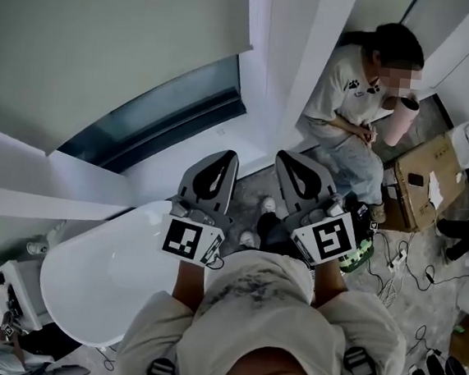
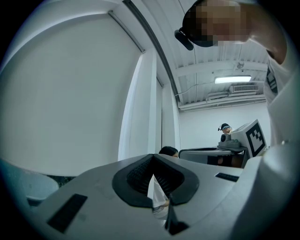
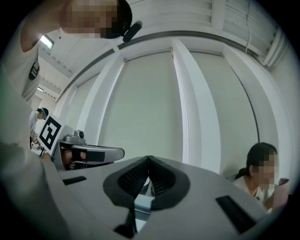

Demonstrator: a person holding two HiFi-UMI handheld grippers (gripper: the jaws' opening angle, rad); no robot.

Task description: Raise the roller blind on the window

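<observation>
The blind (image 1: 109, 34), a plain pale grey-green sheet, hangs flat and drawn down over most of the window (image 1: 163, 111), its straight bottom edge leaving only a narrow dark strip of glass bare below it, with white frame posts at its side.

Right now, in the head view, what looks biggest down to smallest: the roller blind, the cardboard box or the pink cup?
1. roller blind
2. cardboard box
3. pink cup
The differences are plain in this view.
</observation>
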